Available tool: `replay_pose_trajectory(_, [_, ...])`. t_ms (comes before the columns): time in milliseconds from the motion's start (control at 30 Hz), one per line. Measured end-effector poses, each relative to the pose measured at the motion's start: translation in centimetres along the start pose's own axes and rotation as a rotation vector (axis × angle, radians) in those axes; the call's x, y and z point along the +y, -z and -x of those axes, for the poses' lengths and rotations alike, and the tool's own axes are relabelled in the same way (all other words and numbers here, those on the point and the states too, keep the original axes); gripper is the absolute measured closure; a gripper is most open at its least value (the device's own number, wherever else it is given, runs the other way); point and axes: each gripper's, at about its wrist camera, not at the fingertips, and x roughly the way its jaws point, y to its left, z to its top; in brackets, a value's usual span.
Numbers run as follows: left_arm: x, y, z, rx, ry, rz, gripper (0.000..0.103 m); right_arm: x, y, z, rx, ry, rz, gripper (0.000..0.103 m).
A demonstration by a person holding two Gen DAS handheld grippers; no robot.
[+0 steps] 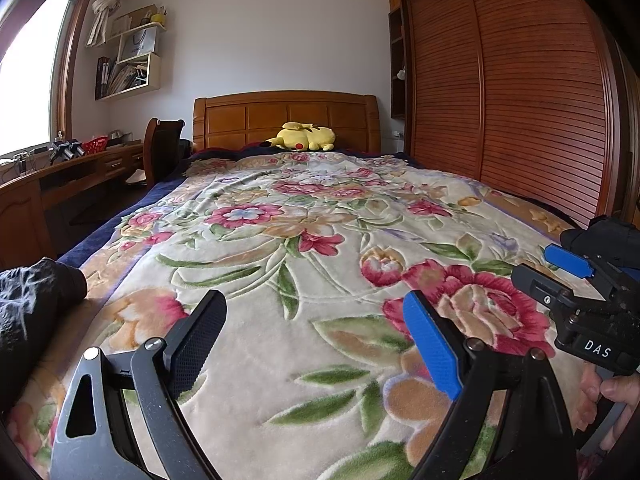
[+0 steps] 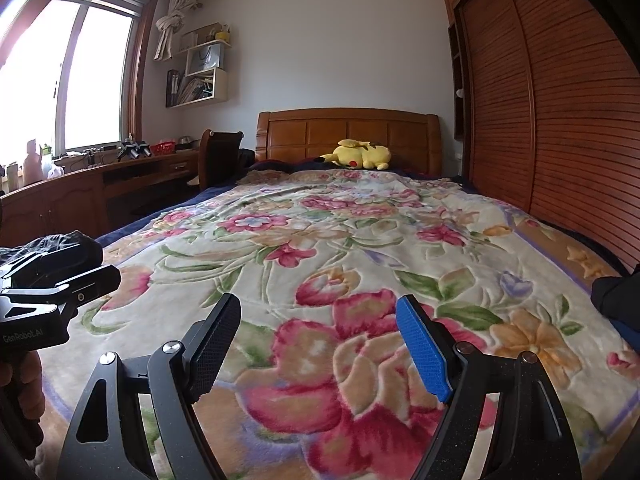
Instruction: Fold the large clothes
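Observation:
My left gripper (image 1: pixel 316 320) hovers open over the floral blanket (image 1: pixel 320 216), nothing between its black and blue fingers. Beside it, my right gripper (image 2: pixel 320 320) is likewise open and empty above a big red flower. In the left wrist view the right gripper (image 1: pixel 552 270) shows at the right edge, with a hand under it. A dark crinkled garment (image 1: pixel 36 304) lies bunched at the bed's near left edge, left of both grippers; it also shows as the dark garment (image 2: pixel 68 244) behind the left gripper's body. Another dark piece of cloth (image 2: pixel 616 292) lies at the near right edge.
The bed runs back to a wooden headboard (image 1: pixel 286 118) with a yellow plush toy (image 1: pixel 304 136) in front of it. A slatted wardrobe (image 1: pixel 508 92) lines the right side. A desk (image 2: pixel 100 184) and chair (image 2: pixel 218 156) stand on the left under the window.

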Motion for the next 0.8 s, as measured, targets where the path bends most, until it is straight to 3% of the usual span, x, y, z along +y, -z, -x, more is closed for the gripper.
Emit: replay_pose_trajectory(800, [0.06,0.07,0.04,-0.001,0.001,0.0,0.012,-0.33,0.12,-0.12,-0.007,-0.005,0.006,0.021])
